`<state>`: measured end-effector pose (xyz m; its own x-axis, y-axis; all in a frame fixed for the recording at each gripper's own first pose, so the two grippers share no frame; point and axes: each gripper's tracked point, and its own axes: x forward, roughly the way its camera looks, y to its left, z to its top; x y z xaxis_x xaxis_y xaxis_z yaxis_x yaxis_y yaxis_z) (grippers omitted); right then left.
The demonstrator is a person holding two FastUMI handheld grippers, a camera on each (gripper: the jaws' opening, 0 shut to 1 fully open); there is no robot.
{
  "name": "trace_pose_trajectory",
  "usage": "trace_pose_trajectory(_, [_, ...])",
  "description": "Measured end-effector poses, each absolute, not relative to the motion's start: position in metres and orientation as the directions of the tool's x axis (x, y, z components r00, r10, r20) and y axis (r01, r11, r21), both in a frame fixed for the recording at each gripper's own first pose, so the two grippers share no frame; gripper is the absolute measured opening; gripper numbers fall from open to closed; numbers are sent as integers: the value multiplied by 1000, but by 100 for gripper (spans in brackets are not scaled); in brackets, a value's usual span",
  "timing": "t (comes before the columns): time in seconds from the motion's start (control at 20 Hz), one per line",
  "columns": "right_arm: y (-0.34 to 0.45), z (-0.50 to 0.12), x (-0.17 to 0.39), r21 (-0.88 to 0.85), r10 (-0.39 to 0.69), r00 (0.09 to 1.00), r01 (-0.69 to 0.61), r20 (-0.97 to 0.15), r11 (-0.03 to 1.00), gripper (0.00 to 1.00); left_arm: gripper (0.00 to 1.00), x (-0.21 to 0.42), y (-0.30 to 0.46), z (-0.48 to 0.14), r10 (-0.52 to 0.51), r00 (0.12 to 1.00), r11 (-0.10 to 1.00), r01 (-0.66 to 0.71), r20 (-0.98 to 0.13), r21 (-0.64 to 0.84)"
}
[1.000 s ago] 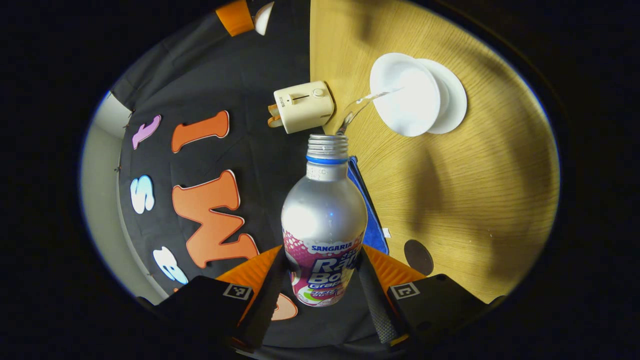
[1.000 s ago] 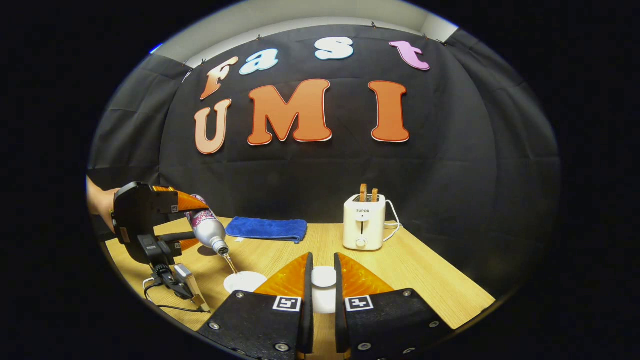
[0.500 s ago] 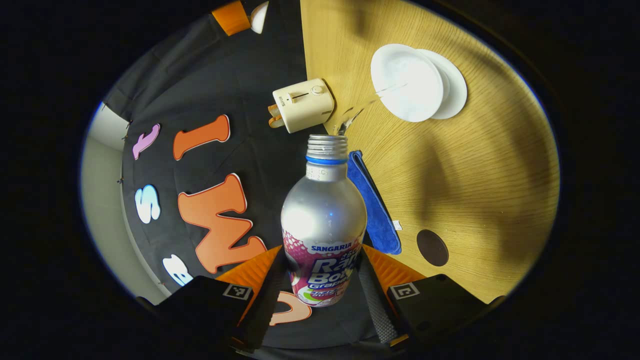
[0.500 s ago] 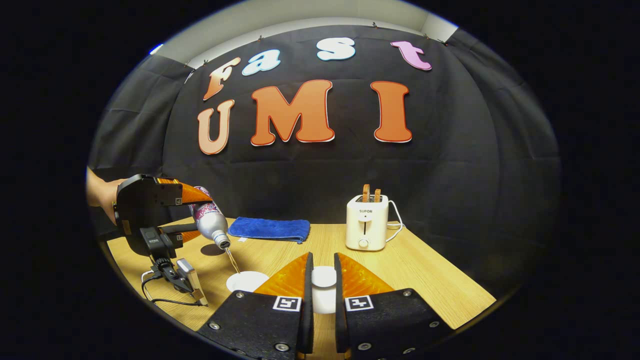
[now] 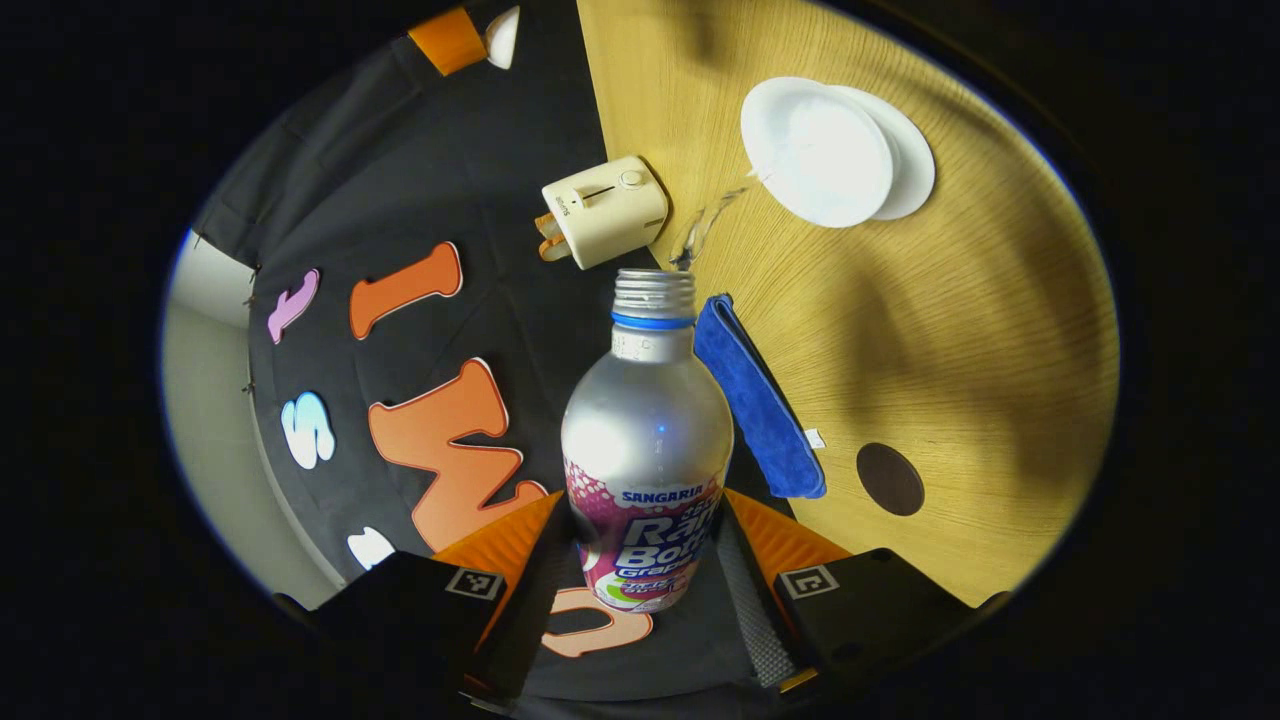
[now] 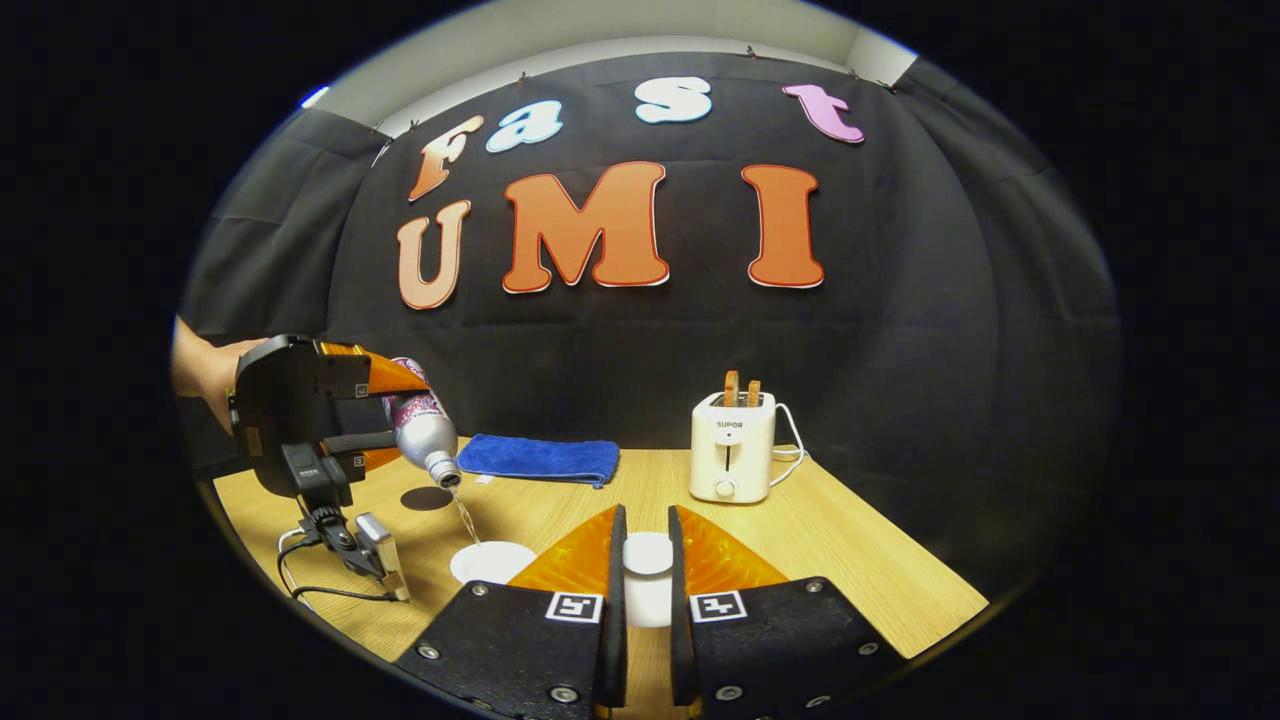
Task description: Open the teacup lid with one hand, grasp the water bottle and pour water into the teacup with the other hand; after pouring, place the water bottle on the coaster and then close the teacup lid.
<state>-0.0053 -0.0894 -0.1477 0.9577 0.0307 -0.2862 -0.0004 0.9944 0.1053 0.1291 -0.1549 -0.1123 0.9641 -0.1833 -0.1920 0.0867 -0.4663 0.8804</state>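
One thin stream now barely reaches the teacup (image 5: pixel 815 150) as the water bottle (image 5: pixel 645 440), clamped in the left gripper (image 5: pixel 640 570) jaws, lifts back; pouring seems nearly over. Right gripper (image 6: pixel 641 590) jaws pinch the lid (image 6: pixel 648 553).

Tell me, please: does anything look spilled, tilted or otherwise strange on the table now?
No spill shows. The water bottle, tilted neck-down in the left gripper, sends a thin stream toward the open teacup, as pouring requires. The right gripper holds the teacup lid off. The coaster lies bare.
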Motion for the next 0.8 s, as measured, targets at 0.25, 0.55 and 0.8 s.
trace_pose_trajectory(0.25, [-90, -148, -5, 102, 28, 958, 1, -286, 995, 17, 84, 132, -155, -112, -183, 965, -494, 73, -185, 866])
trace_pose_trajectory(0.55, [-88, -150, -7, 110, 40, 954, -8, -297, 994, 17, 84, 133, -159, -114, -188, 964, -512, 69, -190, 856])
trace_pose_trajectory(0.8, [-87, -151, -7, 118, 46, 954, -11, -297, 993, 17, 84, 132, -165, -123, -209, 960, -542, 45, -186, 840])
